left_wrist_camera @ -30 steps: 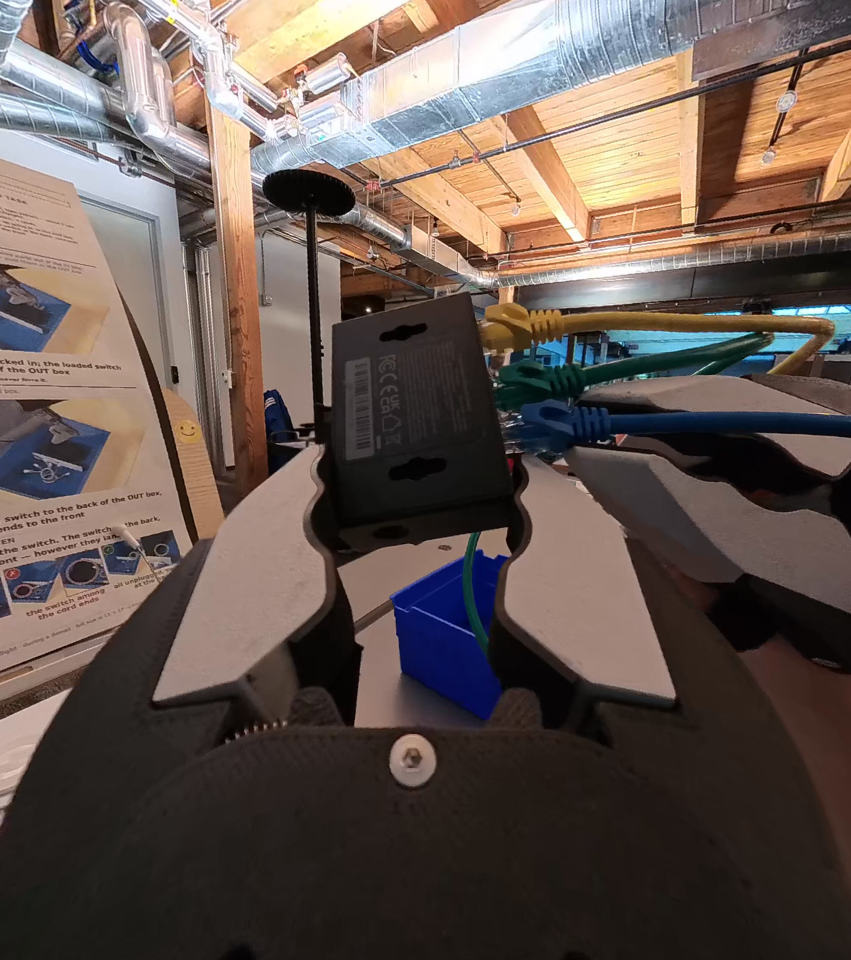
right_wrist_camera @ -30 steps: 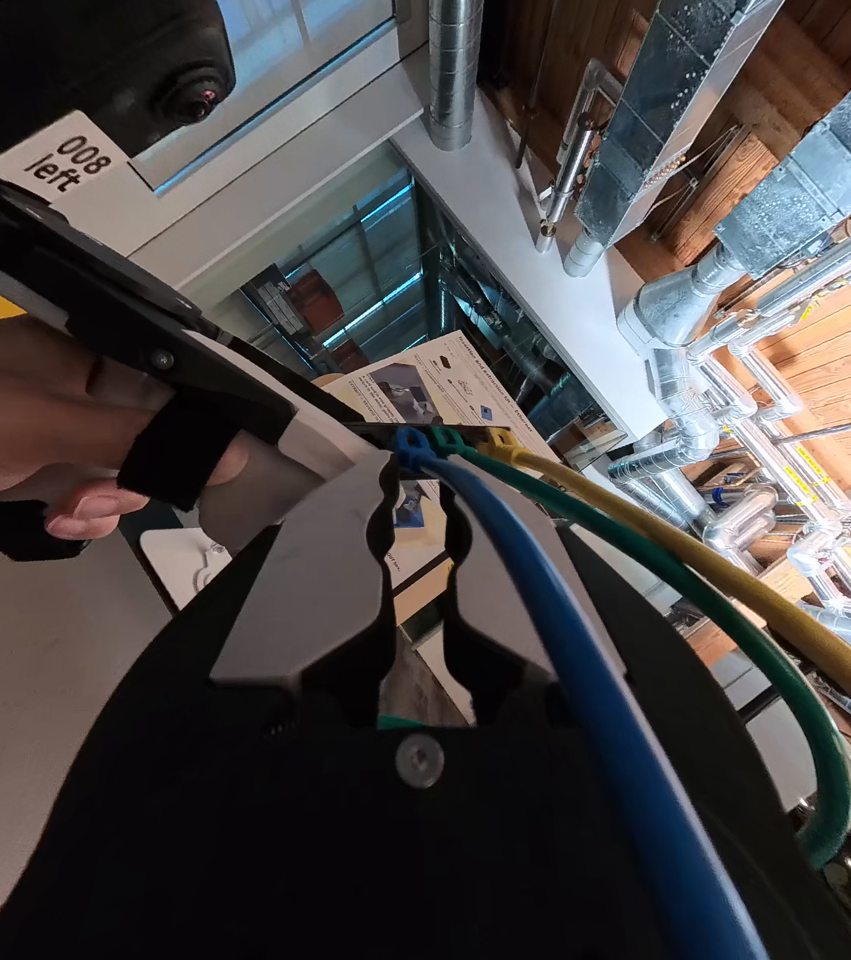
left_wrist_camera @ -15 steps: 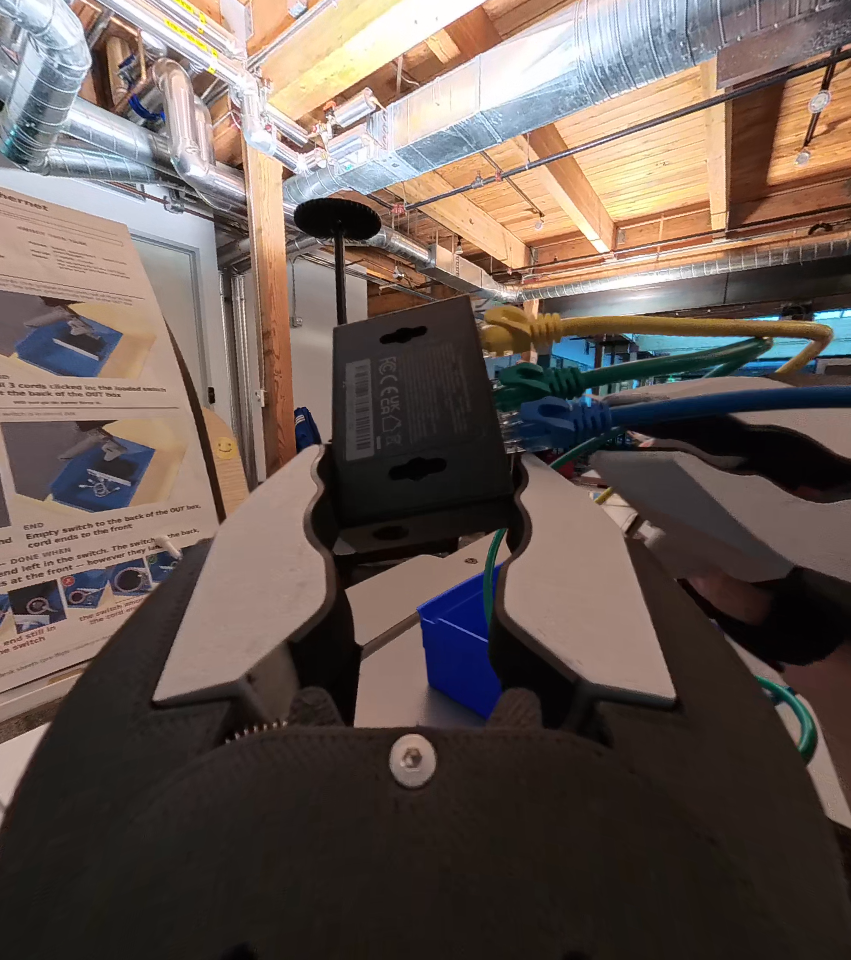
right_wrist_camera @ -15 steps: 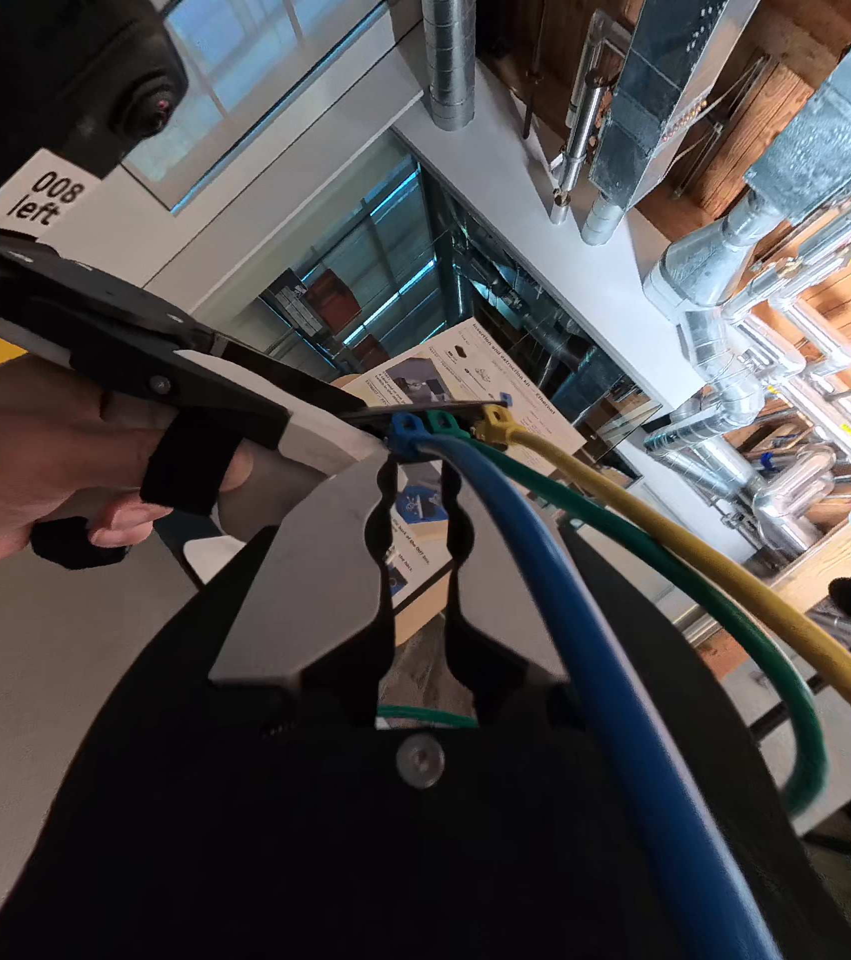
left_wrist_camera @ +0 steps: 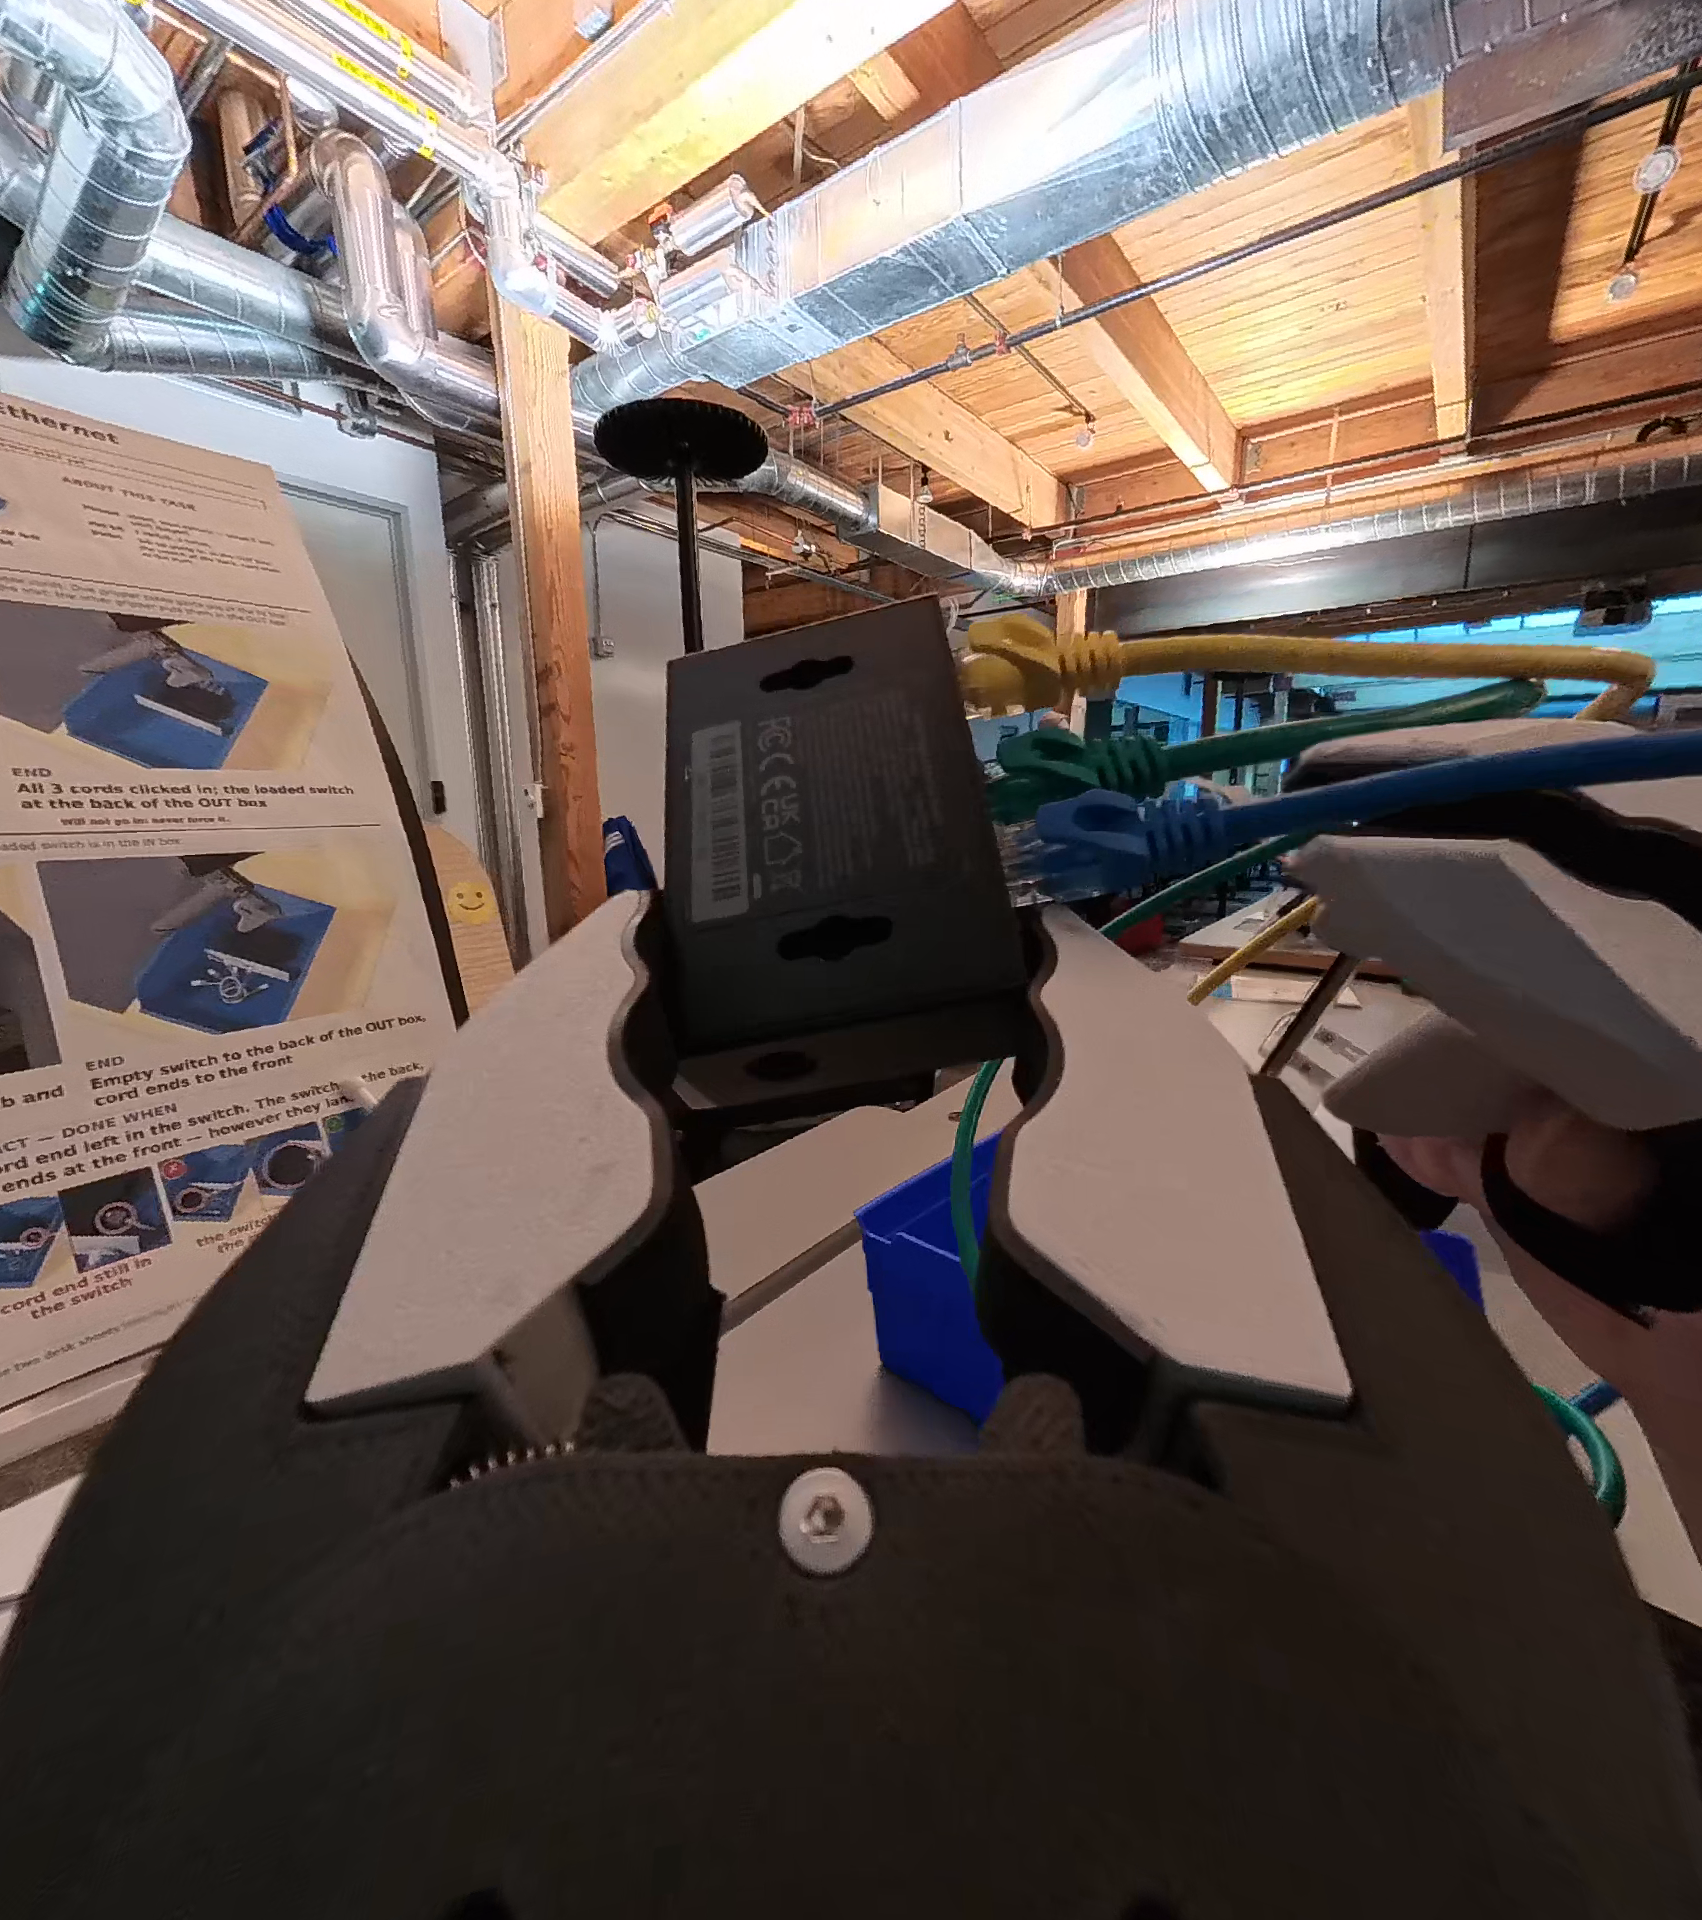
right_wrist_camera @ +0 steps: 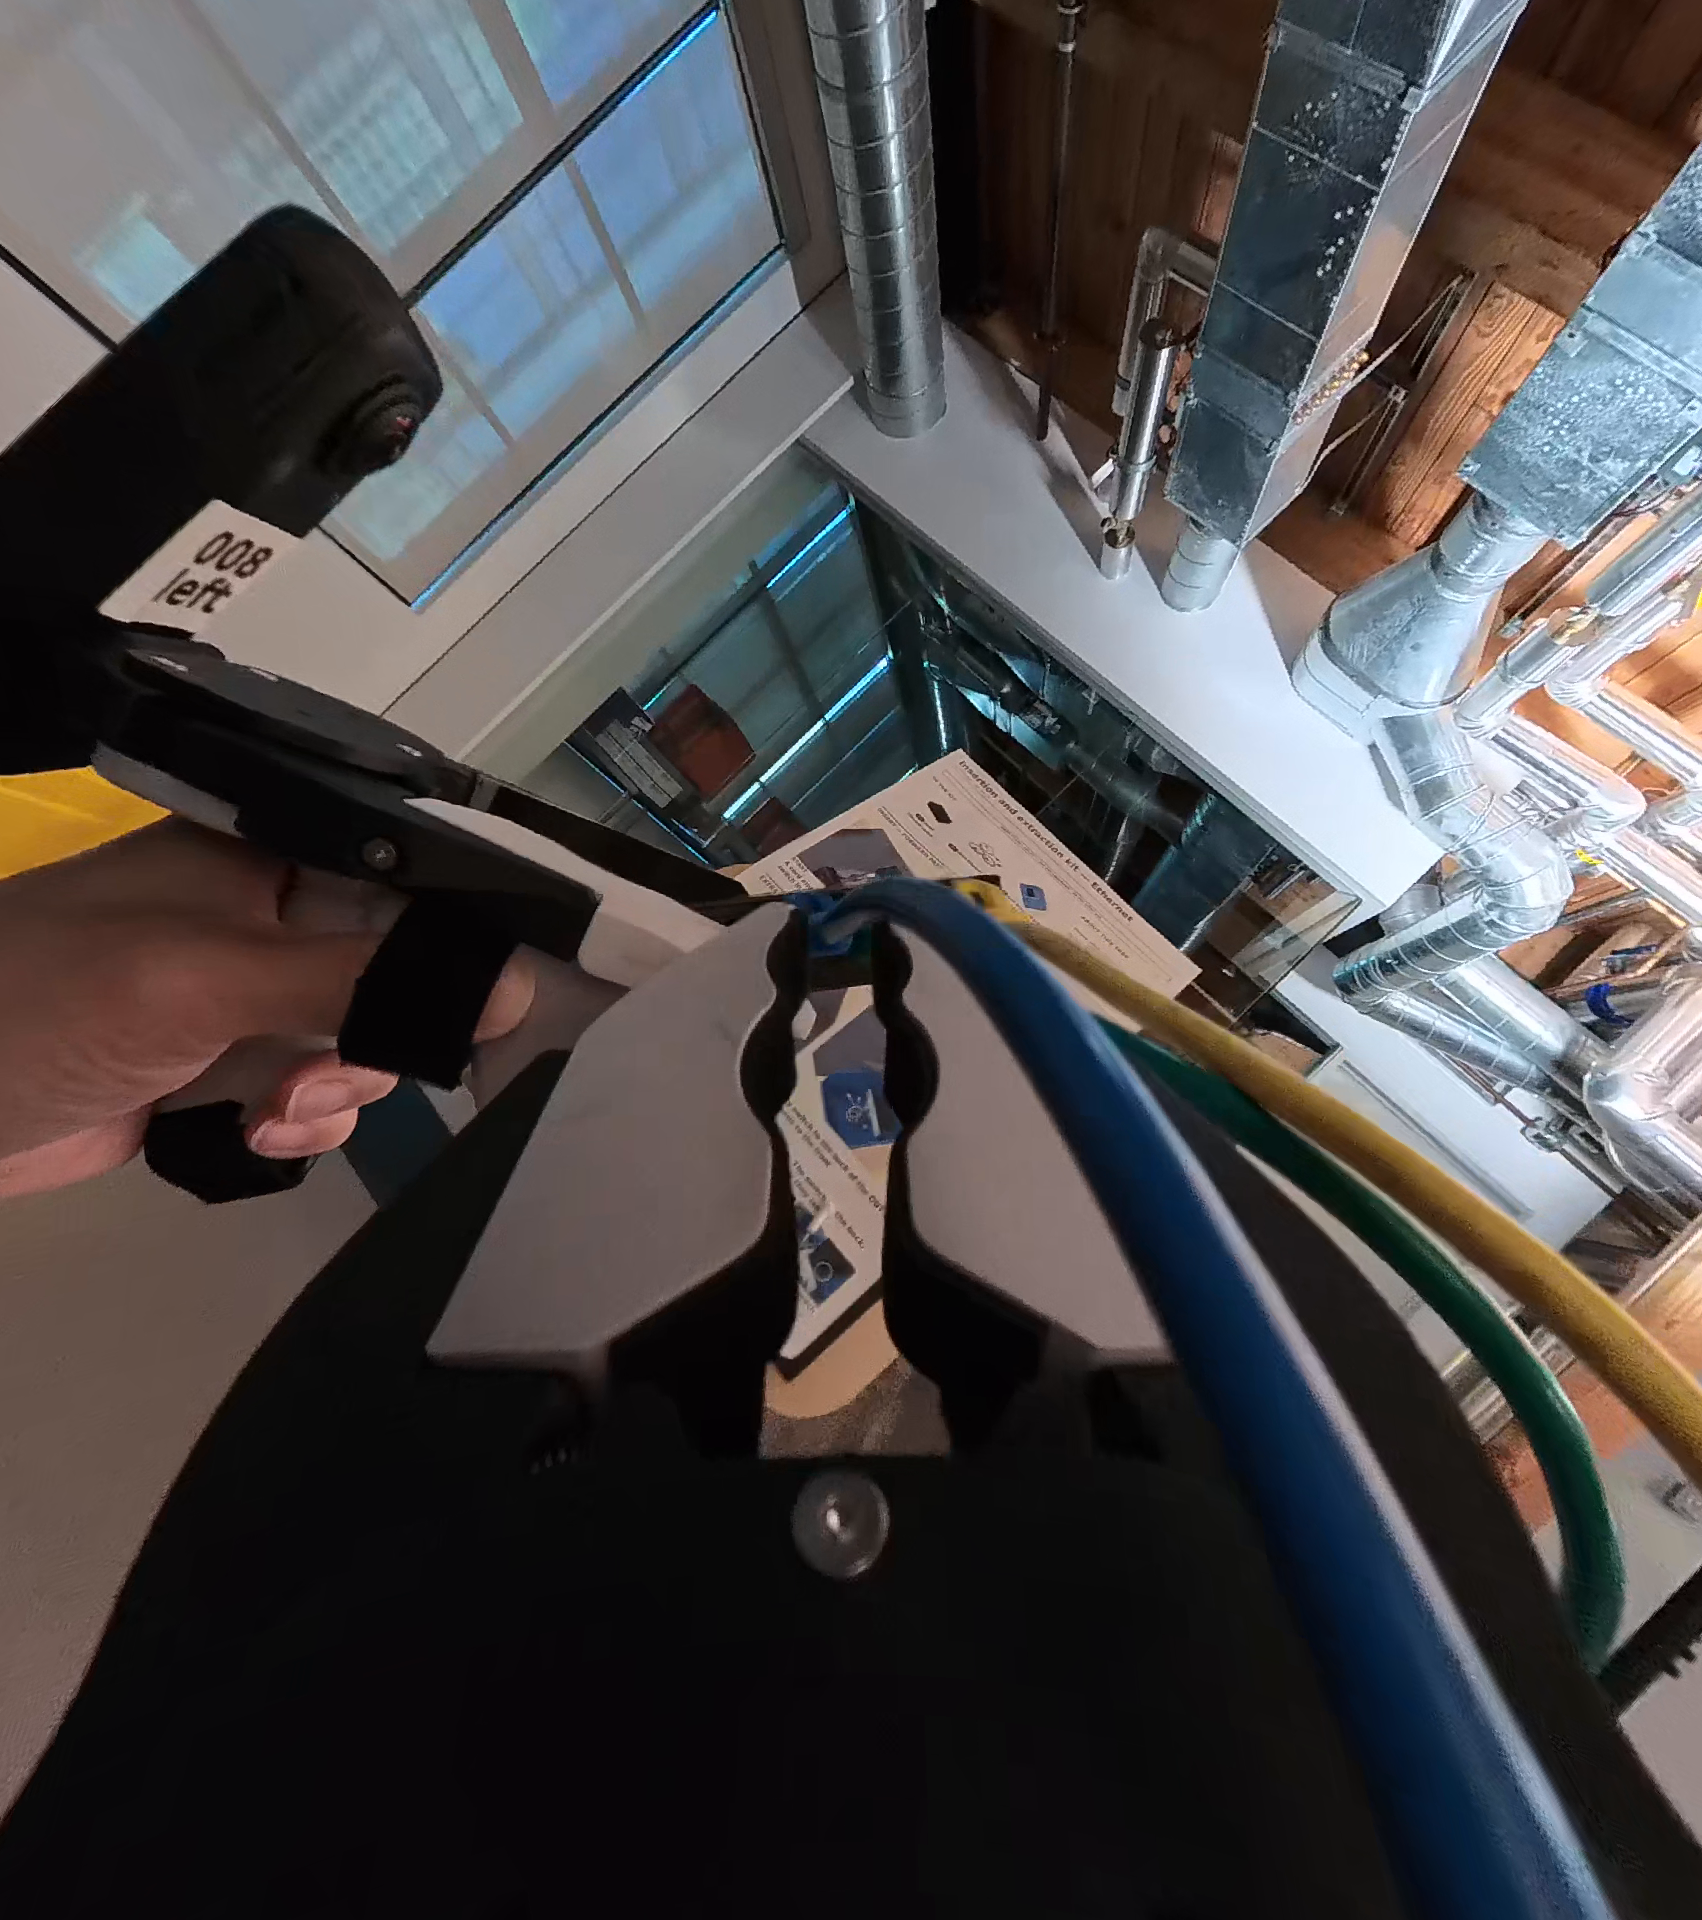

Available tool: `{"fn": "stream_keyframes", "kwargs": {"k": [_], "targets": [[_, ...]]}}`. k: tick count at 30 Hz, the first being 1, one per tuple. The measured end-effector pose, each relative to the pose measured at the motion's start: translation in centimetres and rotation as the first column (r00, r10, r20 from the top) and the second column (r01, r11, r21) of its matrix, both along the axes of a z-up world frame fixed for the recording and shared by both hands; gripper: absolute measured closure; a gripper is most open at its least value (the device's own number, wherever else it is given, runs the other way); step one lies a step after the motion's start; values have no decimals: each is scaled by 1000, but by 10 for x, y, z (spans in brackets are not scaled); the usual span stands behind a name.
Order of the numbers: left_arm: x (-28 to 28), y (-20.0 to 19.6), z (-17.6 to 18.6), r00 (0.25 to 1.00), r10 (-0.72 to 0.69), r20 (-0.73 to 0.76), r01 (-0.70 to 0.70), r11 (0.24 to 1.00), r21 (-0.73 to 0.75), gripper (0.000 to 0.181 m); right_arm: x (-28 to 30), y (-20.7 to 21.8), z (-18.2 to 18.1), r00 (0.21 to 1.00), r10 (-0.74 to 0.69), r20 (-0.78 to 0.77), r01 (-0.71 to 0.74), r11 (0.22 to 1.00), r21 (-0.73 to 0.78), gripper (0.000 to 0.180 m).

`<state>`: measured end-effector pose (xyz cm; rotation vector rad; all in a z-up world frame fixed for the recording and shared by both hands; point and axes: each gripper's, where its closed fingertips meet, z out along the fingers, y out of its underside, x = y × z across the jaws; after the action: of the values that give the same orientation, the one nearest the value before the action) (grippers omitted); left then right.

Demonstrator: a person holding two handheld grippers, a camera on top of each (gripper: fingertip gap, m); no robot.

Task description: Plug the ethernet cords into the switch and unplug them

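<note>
While the left gripper [left_wrist_camera: 831, 1023] clamps the switch [left_wrist_camera: 831, 821], yellow, green and blue cords [left_wrist_camera: 1101, 831] sit plugged in, the right gripper [right_wrist_camera: 831, 971] pinching the blue plug; unplugging remains.

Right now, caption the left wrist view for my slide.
Left gripper holds black switch; yellow, green, blue cords plugged in.

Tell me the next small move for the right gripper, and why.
Probably draw the right gripper straight back from the black rectangular switch: its jaws pinch the blue cord's plug, which still sits at its port, while the left gripper clamps the switch.
</note>
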<state>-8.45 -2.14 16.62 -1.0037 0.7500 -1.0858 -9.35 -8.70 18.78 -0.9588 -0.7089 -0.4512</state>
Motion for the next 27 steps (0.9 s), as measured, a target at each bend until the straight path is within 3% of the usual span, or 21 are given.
{"fn": "stream_keyframes", "kwargs": {"k": [1, 14, 27], "targets": [[1, -1, -1, 1000, 5, -8, -5, 1000, 6, 117, 1, 1, -1, 1000, 0, -3, 0, 1000, -6, 167], [1, -9, 0, 1000, -27, -15, 28, 998, 65, 117, 4, 1, -6, 998, 61, 4, -60, 992, -108, 172], [-10, -23, 11, 999, 44, -28, -39, 987, 155, 118, -1, -10, 0, 986, 160, -47, -164, 983, -86, 172]]}}
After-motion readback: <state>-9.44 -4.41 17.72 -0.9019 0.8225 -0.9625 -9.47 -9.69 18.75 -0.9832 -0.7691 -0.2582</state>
